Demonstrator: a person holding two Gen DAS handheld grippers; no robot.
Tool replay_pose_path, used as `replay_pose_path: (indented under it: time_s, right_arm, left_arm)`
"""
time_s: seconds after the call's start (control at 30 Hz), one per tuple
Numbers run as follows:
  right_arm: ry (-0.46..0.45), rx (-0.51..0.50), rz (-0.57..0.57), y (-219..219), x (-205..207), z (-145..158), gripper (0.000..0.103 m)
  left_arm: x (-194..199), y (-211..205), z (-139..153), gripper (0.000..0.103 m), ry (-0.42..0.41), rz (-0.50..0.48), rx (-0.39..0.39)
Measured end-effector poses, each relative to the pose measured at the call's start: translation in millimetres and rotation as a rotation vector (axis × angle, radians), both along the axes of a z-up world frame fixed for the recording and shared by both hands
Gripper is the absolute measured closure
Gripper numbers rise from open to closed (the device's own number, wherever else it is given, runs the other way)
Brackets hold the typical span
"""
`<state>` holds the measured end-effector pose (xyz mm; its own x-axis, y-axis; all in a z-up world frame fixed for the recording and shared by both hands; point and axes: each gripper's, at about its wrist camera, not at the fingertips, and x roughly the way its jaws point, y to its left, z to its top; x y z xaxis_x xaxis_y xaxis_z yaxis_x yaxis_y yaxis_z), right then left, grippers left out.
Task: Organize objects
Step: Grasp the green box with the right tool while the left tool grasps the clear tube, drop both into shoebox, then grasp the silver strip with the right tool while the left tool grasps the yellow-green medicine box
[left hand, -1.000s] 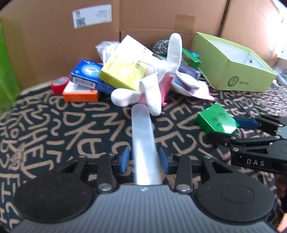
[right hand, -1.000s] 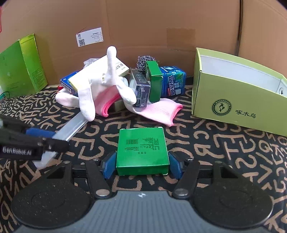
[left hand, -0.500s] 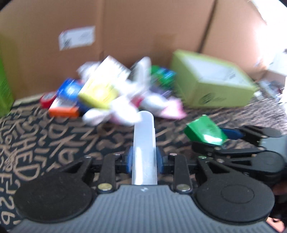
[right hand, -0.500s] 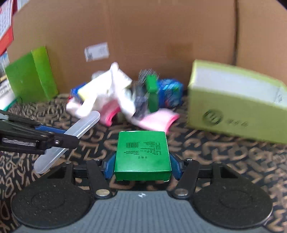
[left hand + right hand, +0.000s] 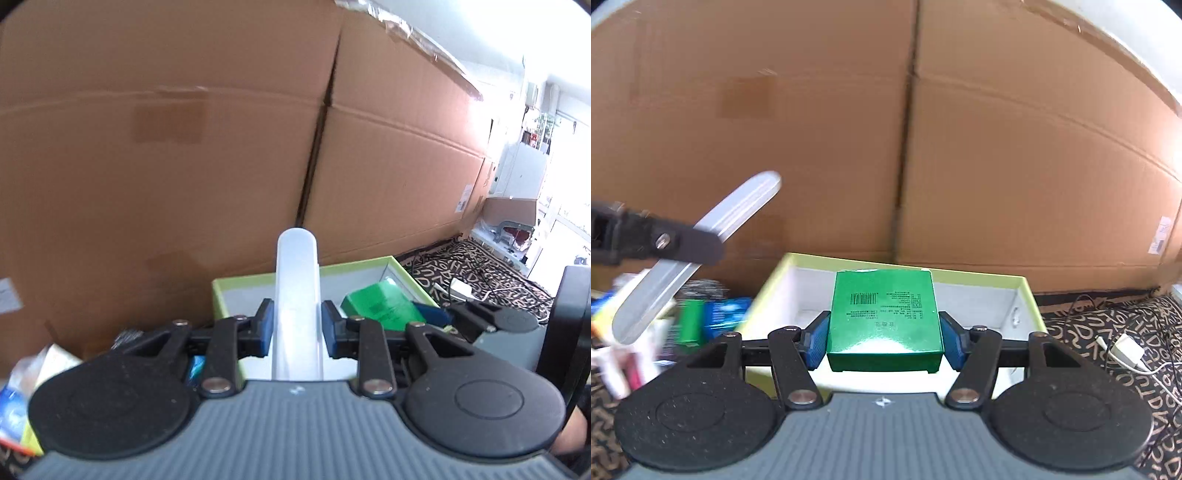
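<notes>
My left gripper [image 5: 297, 325] is shut on a long translucent white plastic case [image 5: 297, 280], held up in the air and pointing at the lime-green open box [image 5: 236, 291]. My right gripper [image 5: 882, 336] is shut on a small green box [image 5: 882, 310], held above the same lime-green box [image 5: 1028, 295], whose white inside shows behind it. The white case [image 5: 701, 243] and a left finger [image 5: 665, 240] show at the left of the right wrist view. The green box [image 5: 384, 306] and the right gripper show at the right of the left wrist view.
A tall cardboard wall [image 5: 923, 147] stands behind the lime-green box. The pile of small boxes and gloves [image 5: 665, 317] lies blurred at the left. A white cable and plug [image 5: 1123, 350] lie on the letter-patterned cloth at the right.
Both grippers have lifted their objects off the cloth and carried them right, up to the lime-green box. The pile has slid to the left edge of both views.
</notes>
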<state>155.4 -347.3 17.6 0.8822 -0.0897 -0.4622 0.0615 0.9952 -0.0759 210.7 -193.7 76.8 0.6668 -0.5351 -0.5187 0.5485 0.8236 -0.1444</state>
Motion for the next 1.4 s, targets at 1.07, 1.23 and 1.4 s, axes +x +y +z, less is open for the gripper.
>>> replay_pose_path:
  time_s: [1.07, 1.23, 1.4]
  right_arm:
    - [0.294, 0.087, 0.045, -33, -1, -42, 0.027]
    - [0.121, 0.086, 0.036, -13, -42, -3, 0.025]
    - [0.018, 0.118, 0.120, 33, -76, 7, 0.020]
  left_arm:
    - [-21, -18, -61, 0.000, -0.020, 0.071, -0.015]
    - [-58, 38, -25, 0.000, -0.073, 0.167, -0.020]
    - [-97, 99, -19, 0.000, -0.065, 0.267, 0.014]
